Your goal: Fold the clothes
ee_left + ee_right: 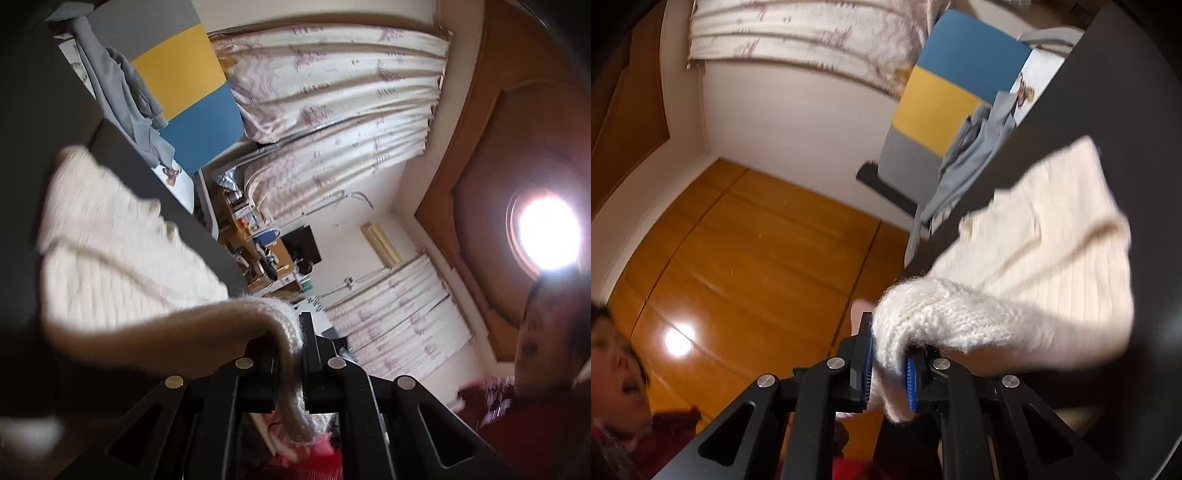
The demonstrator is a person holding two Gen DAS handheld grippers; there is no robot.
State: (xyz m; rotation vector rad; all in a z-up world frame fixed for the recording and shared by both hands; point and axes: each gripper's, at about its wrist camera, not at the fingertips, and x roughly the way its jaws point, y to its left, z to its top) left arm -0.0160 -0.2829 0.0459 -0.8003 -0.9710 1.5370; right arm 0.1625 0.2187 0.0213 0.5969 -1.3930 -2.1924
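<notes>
A cream knitted sweater hangs lifted off the dark table, blurred by motion. My left gripper is shut on one thick knitted edge of it, which runs down between the black fingers. In the right wrist view the same cream sweater stretches away to the right over the dark table. My right gripper is shut on another bunched edge of the knit, pinched between the blue-ribbed pads. Both grippers point roughly level, with the cloth spread between them.
A grey garment drapes over a chair with a grey, yellow and blue back; the same chair back shows in the right view. A person in red stands close behind. Curtains, a cluttered desk and wooden flooring surround the table.
</notes>
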